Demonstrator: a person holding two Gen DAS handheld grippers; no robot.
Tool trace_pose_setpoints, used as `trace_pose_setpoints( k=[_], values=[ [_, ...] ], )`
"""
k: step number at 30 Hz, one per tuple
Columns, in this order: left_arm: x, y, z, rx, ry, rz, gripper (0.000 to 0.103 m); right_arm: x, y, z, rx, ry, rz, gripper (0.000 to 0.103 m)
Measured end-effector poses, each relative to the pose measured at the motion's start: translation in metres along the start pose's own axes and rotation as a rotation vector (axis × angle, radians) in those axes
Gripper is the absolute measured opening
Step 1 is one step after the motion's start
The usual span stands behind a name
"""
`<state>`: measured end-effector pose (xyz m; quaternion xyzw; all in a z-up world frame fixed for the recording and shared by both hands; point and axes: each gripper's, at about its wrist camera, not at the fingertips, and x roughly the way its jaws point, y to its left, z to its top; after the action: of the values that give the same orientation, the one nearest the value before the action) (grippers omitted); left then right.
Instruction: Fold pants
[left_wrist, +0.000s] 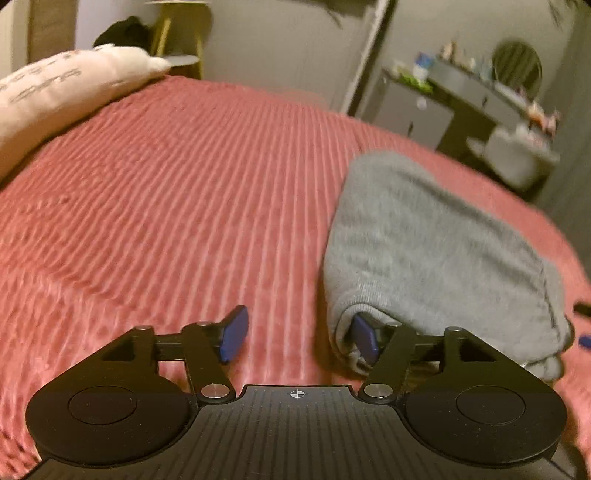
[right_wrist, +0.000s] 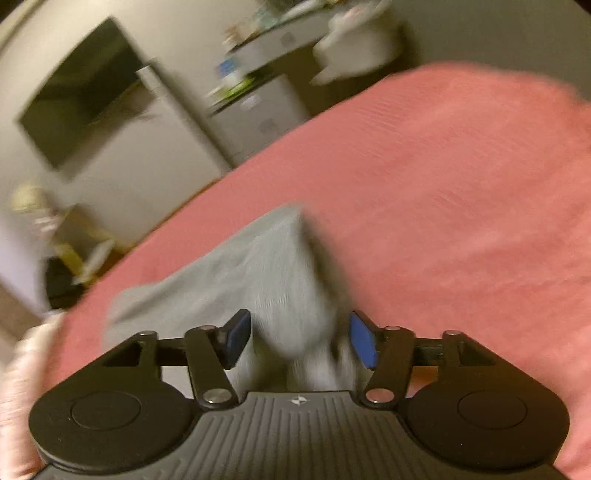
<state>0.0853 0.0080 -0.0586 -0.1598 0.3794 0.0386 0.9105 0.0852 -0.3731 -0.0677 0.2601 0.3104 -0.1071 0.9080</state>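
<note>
Left wrist view: the left hand-held gripper (left_wrist: 297, 338) stands open, gripping nothing, its right pad tucked in a fold of the grey pants (left_wrist: 436, 251) lying folded on the red bed (left_wrist: 166, 184); a pillow (left_wrist: 55, 88) lies far left. Right wrist view, blurred: the right hand-held gripper (right_wrist: 300, 339) is open astride the pants (right_wrist: 266, 280), not pinching; a dark screen (right_wrist: 81, 88) hangs far left.

My fingers (left_wrist: 233, 334) wear smooth blue pads with a slight sheen on matt black plastic links, pinned with shiny metal rivets, and my housing is ribbed matt plastic. The pants (left_wrist: 424, 243) are soft grey fleecy knit cloth. The bed (left_wrist: 166, 203) is covered in ribbed, plush pink fabric.
</note>
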Motion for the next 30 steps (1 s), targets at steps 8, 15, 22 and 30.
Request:
trace_pose_setpoints(
  k=[8,15,22,30],
  values=[
    [-0.025,-0.031,-0.004,0.154,-0.137,-0.021,0.078,0.006,0.01,-0.005,-0.081,0.028,0.091,0.074],
    [-0.02,-0.015,0.01,0.064,-0.101,-0.01,0.08,0.042,-0.022,-0.024,0.104,0.24,0.144,0.092],
    [0.04,-0.001,0.039,-0.041,0.124,-0.218,0.088,0.058,-0.034,-0.016,0.13,0.351,0.277,0.099],
    [0.123,0.004,0.062,-0.126,0.372,-0.369,0.088,0.091,-0.039,0.002,0.12,0.432,0.425,0.099]
  ],
)
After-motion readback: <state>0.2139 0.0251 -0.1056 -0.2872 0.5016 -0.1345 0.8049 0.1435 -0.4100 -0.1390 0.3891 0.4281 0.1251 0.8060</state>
